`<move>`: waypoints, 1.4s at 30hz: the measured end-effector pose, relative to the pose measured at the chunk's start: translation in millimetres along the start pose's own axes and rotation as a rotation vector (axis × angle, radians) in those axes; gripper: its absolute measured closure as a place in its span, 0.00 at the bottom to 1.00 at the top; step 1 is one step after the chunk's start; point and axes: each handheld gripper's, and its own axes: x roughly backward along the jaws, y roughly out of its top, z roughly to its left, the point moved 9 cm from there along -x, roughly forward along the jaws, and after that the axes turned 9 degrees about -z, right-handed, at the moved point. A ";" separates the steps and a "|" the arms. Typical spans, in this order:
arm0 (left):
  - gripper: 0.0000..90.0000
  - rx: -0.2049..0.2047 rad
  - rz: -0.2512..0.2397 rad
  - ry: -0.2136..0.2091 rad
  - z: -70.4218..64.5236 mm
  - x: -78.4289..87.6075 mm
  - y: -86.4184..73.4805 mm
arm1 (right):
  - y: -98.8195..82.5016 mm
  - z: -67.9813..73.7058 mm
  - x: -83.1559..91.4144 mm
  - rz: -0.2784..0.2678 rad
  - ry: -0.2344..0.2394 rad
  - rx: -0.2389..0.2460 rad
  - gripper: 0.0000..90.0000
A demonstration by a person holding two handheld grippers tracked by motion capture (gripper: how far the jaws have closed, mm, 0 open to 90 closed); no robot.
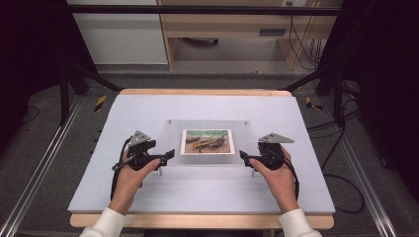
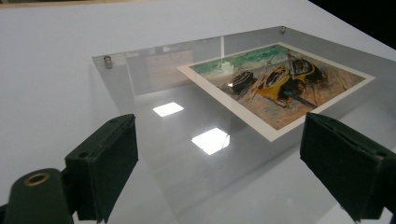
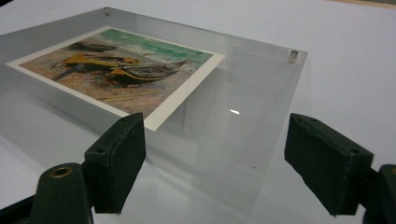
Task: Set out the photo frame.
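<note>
Both your tools, left [image 1: 169, 153] and right [image 1: 242, 155], gape empty beside the clear acrylic picture frame [image 1: 170, 143]; uneven clamping could tilt it.

Two arms in white sleeves reach up from the bottom. The left hand's black two-jaw gripper [image 1: 168, 154] and the right hand's black two-jaw gripper [image 1: 243, 155] point inward, facing each other, jaws wide apart.

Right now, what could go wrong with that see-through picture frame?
The clear acrylic frame stands on small metal pegs, and both grippers, left and right, are open at opposite ends. Uneven gripping might tilt it. The glossy surface could slip from the pads. The boat print might shift.
</note>
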 end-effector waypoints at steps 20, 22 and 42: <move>0.18 0.143 0.047 -0.025 5.9 -7.3 -19.5 | -13.3 -1.2 -7.7 0.039 0.059 -0.120 0.23; 0.18 0.144 0.047 -0.026 5.9 -7.2 -19.6 | -13.6 -1.5 -7.7 0.041 0.062 -0.120 0.22; 0.16 0.207 0.073 -0.077 7.1 -5.6 -23.4 | -19.6 -1.1 -5.7 0.061 0.102 -0.234 0.19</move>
